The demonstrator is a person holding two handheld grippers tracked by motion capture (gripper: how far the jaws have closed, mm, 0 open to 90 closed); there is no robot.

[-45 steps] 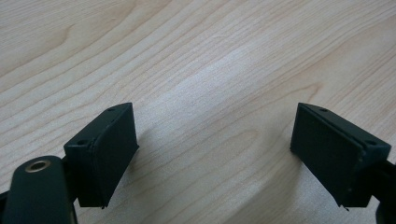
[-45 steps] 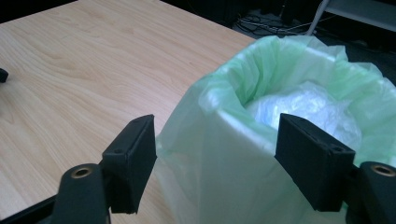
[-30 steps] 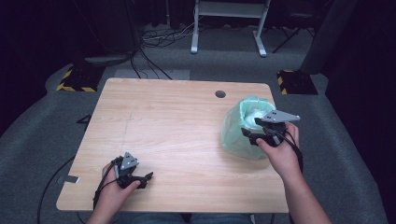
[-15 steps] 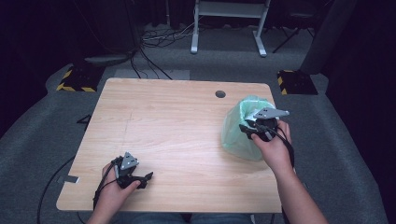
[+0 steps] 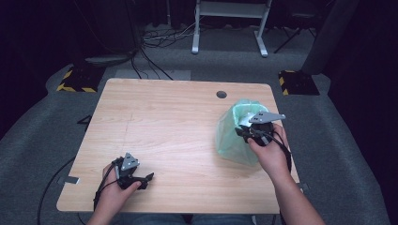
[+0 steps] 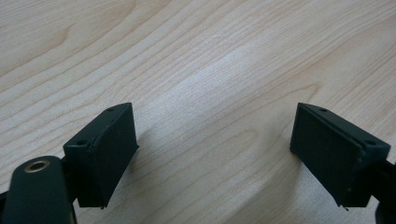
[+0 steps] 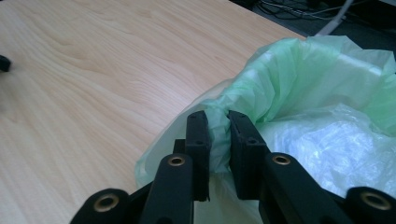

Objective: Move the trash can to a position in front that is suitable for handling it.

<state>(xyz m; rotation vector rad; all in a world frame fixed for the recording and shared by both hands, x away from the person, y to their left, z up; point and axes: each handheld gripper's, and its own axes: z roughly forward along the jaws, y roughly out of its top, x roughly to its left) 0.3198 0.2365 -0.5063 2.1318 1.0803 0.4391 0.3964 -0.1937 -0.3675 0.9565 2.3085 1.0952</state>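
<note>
Risk first: we've got the right tongs (image 7: 219,140) pinching just a thin fold of the pale green, crinkly plastic bag (image 7: 299,93) at its near rim, and that film is slippery and weak. Pull too fast or at an angle and we reckon the fold slides out from between the pads, or the plastic stretches and tears at the pinch. Lift w/o support and the whole bag could tip or drag twd the counter edge, since it stands near the right side of the light wood counter (image 5: 164,122), close to that edge. The jaws have just been closing, and now they're narrow, with the bag's rim film bunched between them, so we call it a grip on the bag. The bag's open mouth lies just beyond and right of these tongs, a paler liner inside. Meanwhile the left tongs (image 6: 215,149) sit wide apart, nothing between them, low over bare wood at the near-left corner, well apart from the bag (image 5: 237,133).
</note>
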